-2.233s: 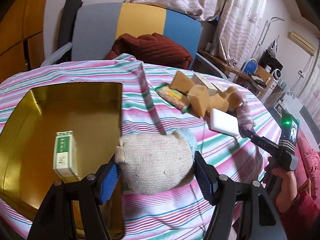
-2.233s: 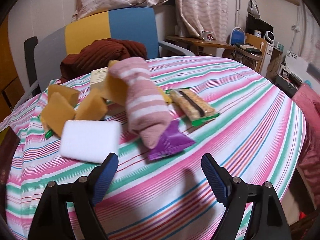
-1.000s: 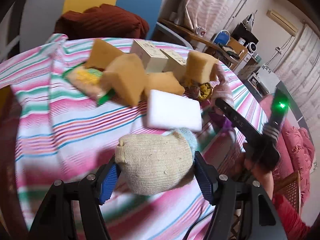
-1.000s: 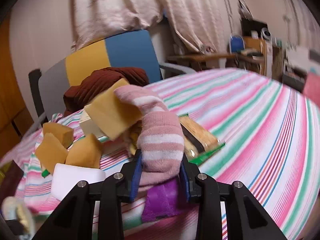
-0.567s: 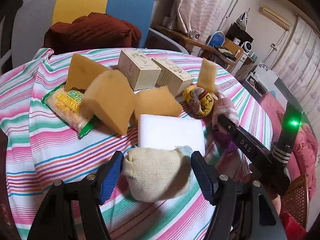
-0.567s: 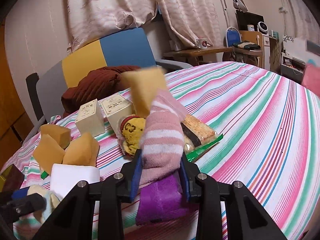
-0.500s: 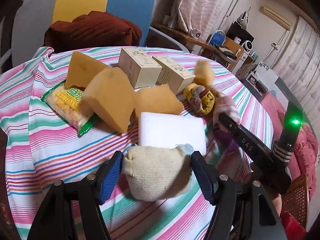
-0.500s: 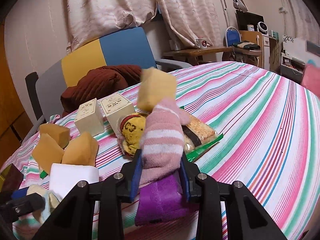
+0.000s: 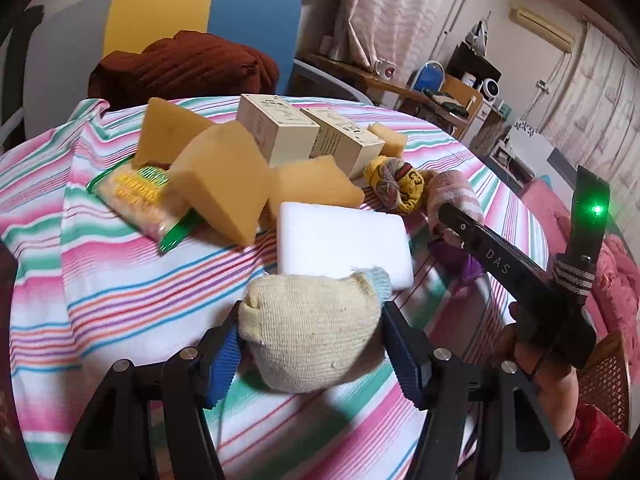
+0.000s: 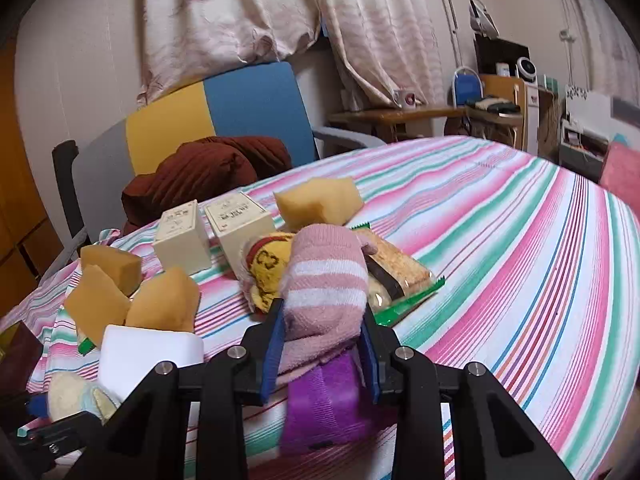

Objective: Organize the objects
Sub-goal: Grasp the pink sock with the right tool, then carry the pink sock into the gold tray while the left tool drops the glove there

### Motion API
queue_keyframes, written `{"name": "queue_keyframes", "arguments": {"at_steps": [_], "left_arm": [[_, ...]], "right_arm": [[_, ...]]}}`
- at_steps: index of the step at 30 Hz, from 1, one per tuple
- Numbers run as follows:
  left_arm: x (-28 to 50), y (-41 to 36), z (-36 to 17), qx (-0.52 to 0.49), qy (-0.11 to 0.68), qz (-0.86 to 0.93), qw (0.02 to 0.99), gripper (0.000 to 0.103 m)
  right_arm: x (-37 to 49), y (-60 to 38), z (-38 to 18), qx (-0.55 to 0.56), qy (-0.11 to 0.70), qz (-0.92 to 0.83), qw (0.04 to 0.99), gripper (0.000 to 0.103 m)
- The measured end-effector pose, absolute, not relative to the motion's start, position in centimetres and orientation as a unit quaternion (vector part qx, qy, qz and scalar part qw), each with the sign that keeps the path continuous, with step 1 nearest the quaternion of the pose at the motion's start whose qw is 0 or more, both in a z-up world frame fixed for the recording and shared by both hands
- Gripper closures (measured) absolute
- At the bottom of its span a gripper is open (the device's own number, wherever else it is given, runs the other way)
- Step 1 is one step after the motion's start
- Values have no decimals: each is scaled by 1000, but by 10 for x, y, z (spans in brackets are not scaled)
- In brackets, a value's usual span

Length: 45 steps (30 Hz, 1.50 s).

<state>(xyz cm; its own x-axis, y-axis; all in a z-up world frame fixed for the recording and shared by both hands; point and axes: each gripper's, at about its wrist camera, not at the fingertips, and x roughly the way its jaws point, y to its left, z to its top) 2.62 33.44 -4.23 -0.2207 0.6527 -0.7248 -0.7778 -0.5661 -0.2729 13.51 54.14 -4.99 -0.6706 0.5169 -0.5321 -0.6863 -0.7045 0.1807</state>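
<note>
Counter (image 9: 100, 280) in striped cloth carries the pile; white sponge (image 9: 344, 240) just ahead of the left jaws, boxes and yellow sponges beyond. Left gripper (image 9: 312, 344) jaws closing around the cream sock ball (image 9: 308, 340), pads at its sides. Right gripper (image 10: 322, 344) jaws clamped on the pink striped sock (image 10: 324, 284), purple item (image 10: 324, 408) just under them. Step looks like sock sorting; next likely lift both clear of the pile
</note>
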Motion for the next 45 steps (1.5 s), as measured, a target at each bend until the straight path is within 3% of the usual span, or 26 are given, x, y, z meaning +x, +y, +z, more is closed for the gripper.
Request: {"name": "queue_keyframes", "arguments": {"at_steps": [17,28,37,45], "left_arm": [[39,267,-31,-436,27,779,451,37],[33,207,0,-411,-9,801,435,37],[17,143,24,-387,-42,830,398,37],[-32,63,19,-394,-98,863,301,37]], "right_arm": [[143,467,-61,-239,79,923,290,69],[144,426,-30,-223,112,933,259,69],[123,363,11,-206,123,957,162,69],[68,290,25,-226,125,966,33,69]]}}
